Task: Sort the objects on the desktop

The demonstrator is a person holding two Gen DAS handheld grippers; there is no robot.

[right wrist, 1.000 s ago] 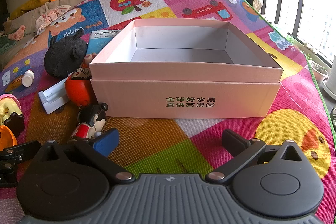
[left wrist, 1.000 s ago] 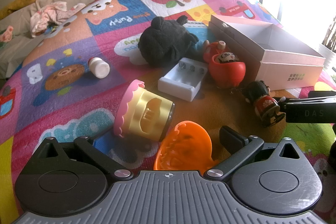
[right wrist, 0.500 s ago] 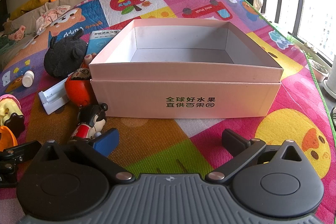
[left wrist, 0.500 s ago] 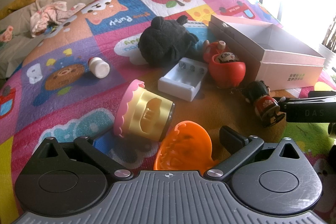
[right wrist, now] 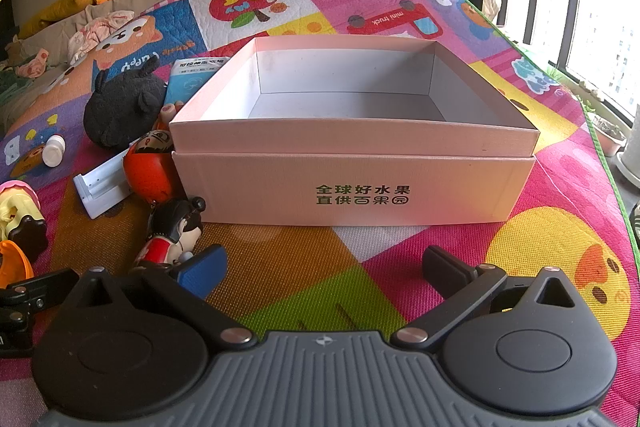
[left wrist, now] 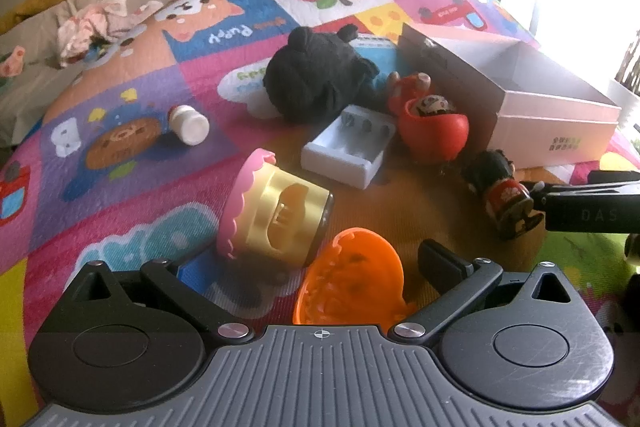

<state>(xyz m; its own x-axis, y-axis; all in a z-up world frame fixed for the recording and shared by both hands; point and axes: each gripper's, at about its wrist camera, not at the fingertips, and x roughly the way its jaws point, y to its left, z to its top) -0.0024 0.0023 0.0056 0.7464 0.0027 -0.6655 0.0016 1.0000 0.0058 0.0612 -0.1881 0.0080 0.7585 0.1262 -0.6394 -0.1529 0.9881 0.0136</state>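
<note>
A pink open box (right wrist: 352, 183) stands on the colourful play mat, empty inside; it also shows in the left wrist view (left wrist: 552, 119). My left gripper (left wrist: 316, 267) is open, with a yellow-and-pink cupcake toy (left wrist: 276, 211) and an orange cup (left wrist: 352, 279) lying between its fingers. My right gripper (right wrist: 324, 267) is open and empty, low over the mat in front of the box. A small doll figure (right wrist: 172, 235) lies by its left finger; it also shows in the left wrist view (left wrist: 500, 191).
Left of the box lie a red daruma doll (left wrist: 434, 131), a white battery charger (left wrist: 348, 151), a black plush (left wrist: 316, 83), a blue packet (right wrist: 196, 79) and a small white bottle (left wrist: 190, 125). Plush toys and clothes sit on a couch (right wrist: 52, 31) behind.
</note>
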